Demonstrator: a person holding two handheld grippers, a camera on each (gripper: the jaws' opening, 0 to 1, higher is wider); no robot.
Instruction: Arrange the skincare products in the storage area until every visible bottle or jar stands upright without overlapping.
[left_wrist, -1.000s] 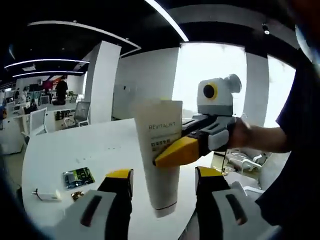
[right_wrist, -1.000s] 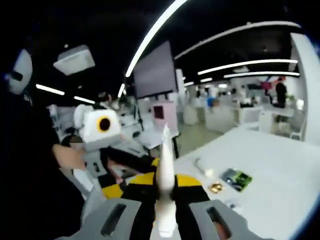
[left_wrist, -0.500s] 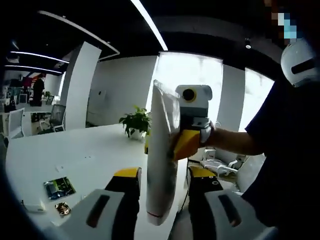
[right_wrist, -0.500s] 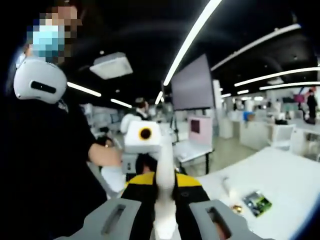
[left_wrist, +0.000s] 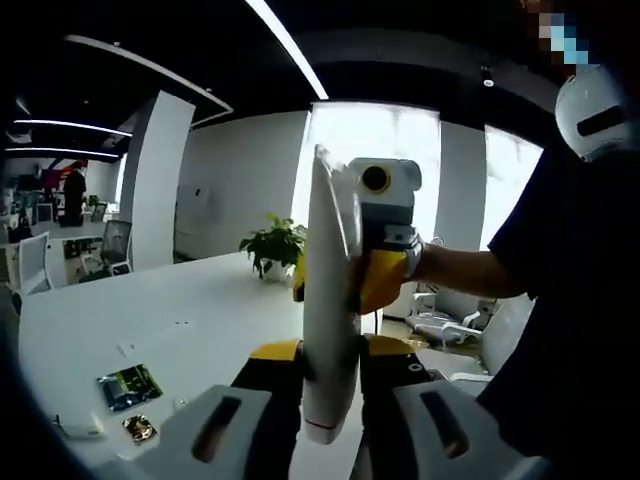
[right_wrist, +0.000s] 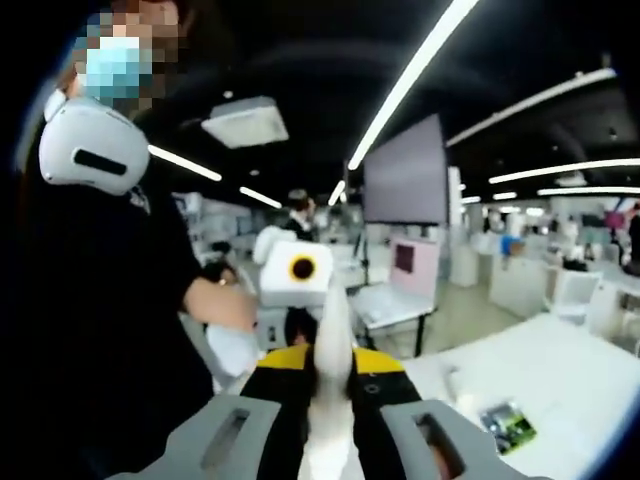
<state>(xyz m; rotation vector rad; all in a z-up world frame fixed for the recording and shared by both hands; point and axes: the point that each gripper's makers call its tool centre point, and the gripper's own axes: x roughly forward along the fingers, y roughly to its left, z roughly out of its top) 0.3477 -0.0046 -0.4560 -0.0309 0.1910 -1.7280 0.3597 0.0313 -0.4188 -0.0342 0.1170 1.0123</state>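
Note:
A white skincare tube (left_wrist: 328, 300) hangs edge-on in the air above the table edge, its cap end pointing down. My left gripper (left_wrist: 330, 350) has its yellow-tipped jaws pressed against both flat sides of the tube's lower part. My right gripper (left_wrist: 342, 285) reaches in from the right and is shut on the same tube higher up. In the right gripper view the tube (right_wrist: 333, 315) rises between the jaws of my right gripper (right_wrist: 332, 362), which is shut on it, and the left gripper (right_wrist: 300, 325) faces it from beyond.
A white table (left_wrist: 170, 310) carries a green packet (left_wrist: 128, 385), a small gold item (left_wrist: 138, 428) and a small white piece (left_wrist: 75, 430). A potted plant (left_wrist: 272, 250) stands at its far edge. The person in dark clothing (left_wrist: 570, 300) stands close by.
The left gripper's jaws have closed in from either side and now touch the tube. The right gripper keeps its hold. Both views shifted slightly.

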